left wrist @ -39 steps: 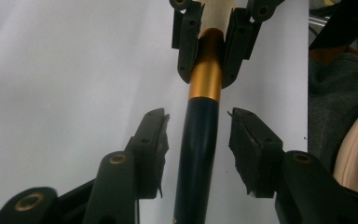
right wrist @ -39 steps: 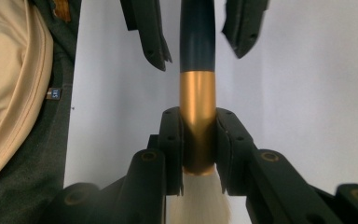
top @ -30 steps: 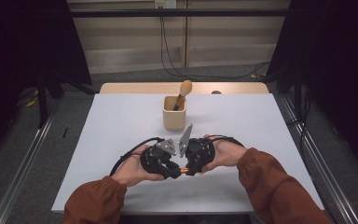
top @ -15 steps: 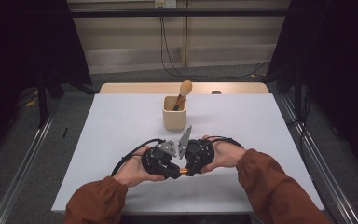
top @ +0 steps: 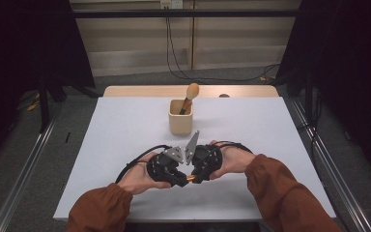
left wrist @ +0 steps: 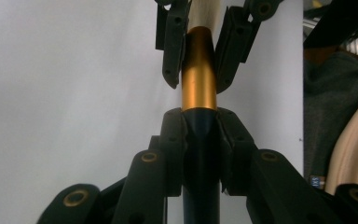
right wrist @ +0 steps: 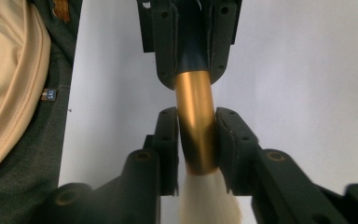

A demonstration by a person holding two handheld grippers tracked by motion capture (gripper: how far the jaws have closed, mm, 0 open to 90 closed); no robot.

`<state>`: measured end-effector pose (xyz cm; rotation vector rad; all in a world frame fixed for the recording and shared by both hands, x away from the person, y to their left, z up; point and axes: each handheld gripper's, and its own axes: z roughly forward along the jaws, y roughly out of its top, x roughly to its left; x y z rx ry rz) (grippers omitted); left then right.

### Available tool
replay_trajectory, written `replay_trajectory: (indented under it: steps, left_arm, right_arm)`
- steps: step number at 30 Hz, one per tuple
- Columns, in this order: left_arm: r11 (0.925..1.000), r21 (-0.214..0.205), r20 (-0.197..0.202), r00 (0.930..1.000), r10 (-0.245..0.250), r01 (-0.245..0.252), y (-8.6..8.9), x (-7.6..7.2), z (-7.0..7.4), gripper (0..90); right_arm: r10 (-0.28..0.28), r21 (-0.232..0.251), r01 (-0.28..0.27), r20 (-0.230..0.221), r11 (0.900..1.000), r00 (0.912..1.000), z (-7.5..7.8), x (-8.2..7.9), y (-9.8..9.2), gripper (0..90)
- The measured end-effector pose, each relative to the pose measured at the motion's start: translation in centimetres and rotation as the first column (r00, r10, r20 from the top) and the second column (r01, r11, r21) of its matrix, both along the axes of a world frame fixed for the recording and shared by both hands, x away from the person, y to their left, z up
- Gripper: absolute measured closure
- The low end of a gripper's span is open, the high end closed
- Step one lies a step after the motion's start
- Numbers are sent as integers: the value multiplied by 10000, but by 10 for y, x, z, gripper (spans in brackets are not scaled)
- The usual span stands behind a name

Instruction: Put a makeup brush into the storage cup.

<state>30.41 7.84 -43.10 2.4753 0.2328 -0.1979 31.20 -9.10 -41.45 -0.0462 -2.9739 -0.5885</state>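
A brush with a dark handle (left wrist: 200, 140), a gold ferrule (left wrist: 198, 70) and pale bristles (right wrist: 209, 200) lies level between my two grippers, just above the white table (top: 125, 125). My left gripper (left wrist: 200, 116) is shut on the dark handle, its jaws having just closed a little further. Facing it tip to tip, my right gripper (right wrist: 196, 114) clamps the ferrule (right wrist: 193, 116) beside the bristles; its jaws have just eased slightly and the pads still touch. In the high view both grippers, left (top: 183, 181) and right (top: 194, 176), meet near the table's front.
A pale wooden cup (top: 180, 118) stands at mid-table behind the grippers, with a wooden-handled tool (top: 190, 94) leaning in it. A person's dark and beige clothing (right wrist: 23, 93) lies past the table's near edge. Cables (top: 135, 162) trail from the grippers.
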Motion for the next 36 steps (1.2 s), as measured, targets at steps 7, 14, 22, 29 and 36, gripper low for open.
replay_trajectory:
  steps: [7,14,22,29,36]
  left_arm:
    - [9993,-116,5,9994,343,-343,6,2,0,745]
    - [9976,-330,-104,9981,608,-611,9,4,2,745]
    - [9951,-420,-170,9959,883,-890,14,5,1,745]
    - [9925,-403,23,9933,1159,-1157,22,6,3,745]
    - [9863,-777,-34,9893,1459,-1457,30,5,2,744]
  right_arm:
    - [-256,315,251,155,9992,9996,0,2,-4,493]
    - [-802,593,787,235,9951,9965,1,4,-8,338]
    - [-1335,883,1300,343,9876,9905,3,6,-17,247]
    - [-1707,1069,1665,317,9802,9848,4,7,-28,200]
    - [-2210,1277,2156,296,9681,9748,3,6,-40,123]
